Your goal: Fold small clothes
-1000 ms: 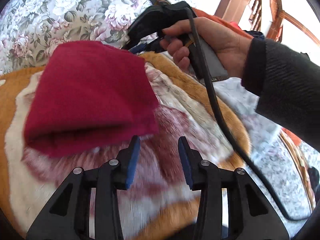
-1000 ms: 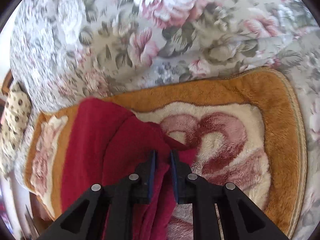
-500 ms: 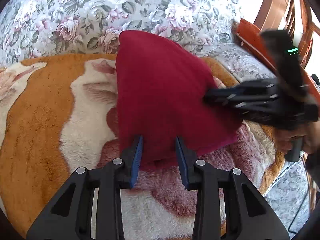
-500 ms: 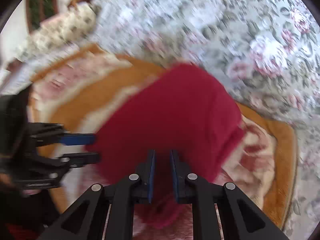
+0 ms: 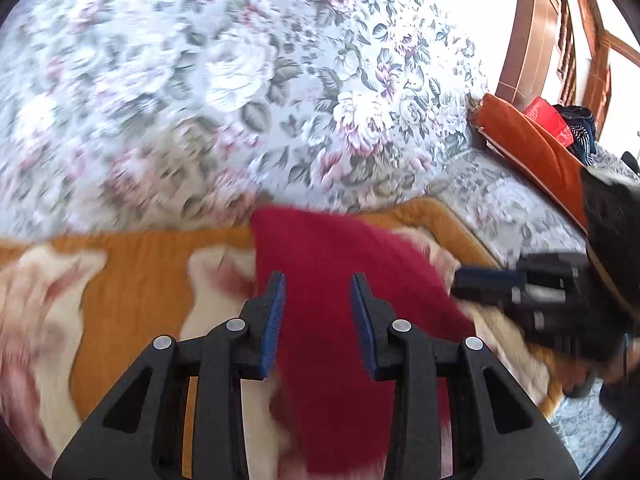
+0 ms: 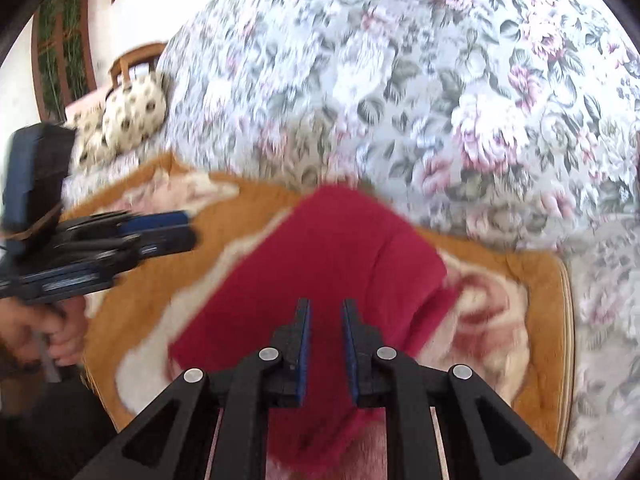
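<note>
A folded dark red cloth (image 5: pixel 344 280) lies on an orange and cream plush mat (image 5: pixel 136 280). It also shows in the right wrist view (image 6: pixel 320 264). My left gripper (image 5: pixel 318 300) is open, its jaws apart over the cloth's near end, holding nothing. My right gripper (image 6: pixel 326 320) has a narrow gap between its jaws and sits over the cloth's near edge; no cloth is pinched between them. The right gripper shows in the left wrist view (image 5: pixel 520 280) at the cloth's right side. The left gripper shows in the right wrist view (image 6: pixel 132 232), left of the cloth.
The mat (image 6: pixel 536 320) lies on a floral-covered sofa with a floral back cushion (image 5: pixel 280 100). An orange cushion (image 5: pixel 532 152) and wooden frame (image 5: pixel 532 32) are at the right. A spotted cushion (image 6: pixel 128 112) is at the far left in the right wrist view.
The right gripper has let go of the cloth and its jaws opened slightly. Both grippers pulled back a little from the folded cloth, which now lies flat on the mat.
</note>
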The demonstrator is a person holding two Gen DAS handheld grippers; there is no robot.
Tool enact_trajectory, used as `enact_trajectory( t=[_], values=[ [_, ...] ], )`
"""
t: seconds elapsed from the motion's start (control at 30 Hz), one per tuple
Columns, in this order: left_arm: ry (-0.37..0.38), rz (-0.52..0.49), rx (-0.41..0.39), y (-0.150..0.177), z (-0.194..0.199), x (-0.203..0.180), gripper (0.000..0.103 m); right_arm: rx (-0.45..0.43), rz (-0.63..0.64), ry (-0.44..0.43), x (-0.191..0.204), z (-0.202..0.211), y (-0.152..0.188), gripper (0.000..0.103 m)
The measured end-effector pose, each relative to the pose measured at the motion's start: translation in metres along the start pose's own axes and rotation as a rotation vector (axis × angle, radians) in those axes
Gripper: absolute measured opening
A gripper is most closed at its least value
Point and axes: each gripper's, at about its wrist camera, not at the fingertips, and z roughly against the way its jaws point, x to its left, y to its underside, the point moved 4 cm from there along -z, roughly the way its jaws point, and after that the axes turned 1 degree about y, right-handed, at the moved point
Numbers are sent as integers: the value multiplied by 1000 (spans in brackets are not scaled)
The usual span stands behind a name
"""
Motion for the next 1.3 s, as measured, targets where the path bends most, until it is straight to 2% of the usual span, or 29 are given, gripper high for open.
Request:
enact_trajectory(
  t=[0.07,0.1,0.17,0.2,0.23,0.27,0.33,0.4,0.53,0.57,0.63,0.7,0.73,0.77,0.8,0.83,0.87,0.9,1.0,1.1,1.17,1.23,1.27,1.3],
  values=[
    [41,11,53,-13,-31,2,33,8,7,8,0,-15,-11,14],
    [66,27,124,-11,-55,3,33,30,16,33,-1,-27,-12,14],
    [75,69,269,10,-90,9,33,125,19,70,-10,-57,-2,14],
    [70,90,326,24,-106,12,33,205,25,92,-16,-75,11,14],
    [71,93,293,31,-110,14,33,224,21,79,-20,-83,22,15],
    [83,108,268,32,-109,15,33,163,0,58,-22,-79,27,15],
    [104,140,271,30,-107,19,33,152,-70,32,-28,-80,29,15],
    [117,146,275,16,-100,21,34,160,-88,16,-30,-81,26,16],
    [105,182,109,-40,-75,34,36,181,-90,-64,-34,-70,10,17],
    [100,193,95,-52,-79,37,40,139,-90,-62,-36,-61,-1,17],
    [97,200,132,-61,-99,40,40,36,-112,-20,-46,-48,-26,17],
    [55,190,219,-50,-130,41,40,-4,-154,18,-57,-54,-48,17],
    [19,190,263,-40,-143,42,40,19,-146,27,-59,-69,-54,17],
    [-20,198,319,-26,-155,45,40,77,-109,49,-60,-90,-53,17],
    [-41,197,370,-9,-167,46,40,163,-65,106,-62,-114,-43,17],
    [-51,174,396,6,-175,44,41,238,-45,140,-66,-129,-32,17],
    [-50,160,360,6,-172,44,41,298,-39,157,-70,-144,-16,16],
    [-41,168,360,7,-172,45,42,218,-36,154,-72,-142,-12,17],
    [-28,192,363,2,-169,49,41,193,-107,120,-79,-138,-11,17],
    [-53,168,261,-12,-136,50,41,207,-88,122,-73,-127,-20,17],
    [-18,170,209,-13,-105,46,41,171,-64,128,-66,-110,-30,17],
    [28,170,199,-2,-80,36,41,128,-52,111,-53,-85,-37,17],
    [55,168,200,6,-72,28,46,115,-50,93,-47,-76,-36,17],
    [81,162,210,20,-65,20,56,103,-52,71,-39,-65,-32,19]
  ],
)
